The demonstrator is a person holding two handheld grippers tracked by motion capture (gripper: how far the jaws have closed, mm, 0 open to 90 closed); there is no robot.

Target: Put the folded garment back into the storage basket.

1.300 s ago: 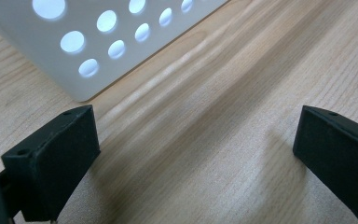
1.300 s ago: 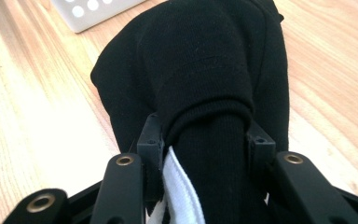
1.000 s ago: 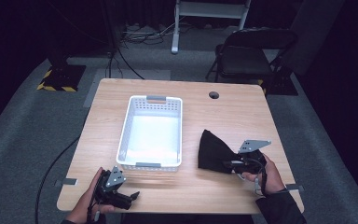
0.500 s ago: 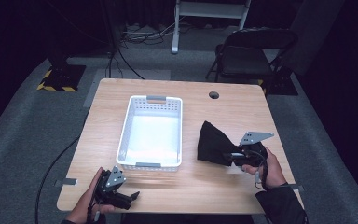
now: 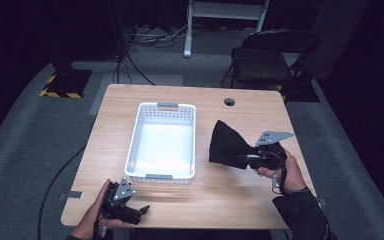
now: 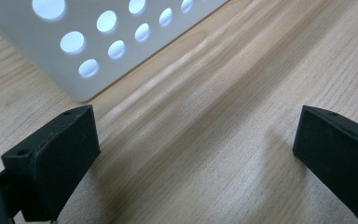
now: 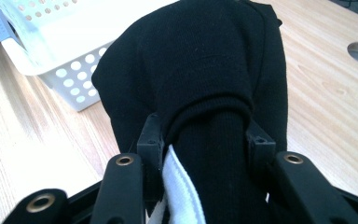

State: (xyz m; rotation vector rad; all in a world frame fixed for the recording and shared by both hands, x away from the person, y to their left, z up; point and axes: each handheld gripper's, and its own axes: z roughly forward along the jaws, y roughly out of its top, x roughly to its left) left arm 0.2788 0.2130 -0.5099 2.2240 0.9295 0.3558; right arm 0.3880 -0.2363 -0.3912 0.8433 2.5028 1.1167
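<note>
A black folded cloth [image 5: 227, 145] with a white band at its gripped end hangs above the table at the right, held by my right gripper [image 5: 247, 159], which is shut on it. In the right gripper view the black cloth [image 7: 200, 79] is bunched between the jaws and its white band [image 7: 179, 191] shows low down. A white perforated basket [image 5: 135, 150] stands at the table's middle, left of the cloth. My left gripper [image 5: 142, 210] rests near the table's front left edge, open, with bare wood between its fingers [image 6: 51, 163].
The basket's corner [image 6: 88, 42] lies just ahead of the left gripper. A round cable hole [image 5: 229, 102] sits in the wooden table [image 5: 220, 200] at the back. A black folding chair [image 5: 267, 55] stands behind the table's right side.
My right gripper has lifted the black cloth off the table and drawn it slightly right. The left gripper has stayed put.
</note>
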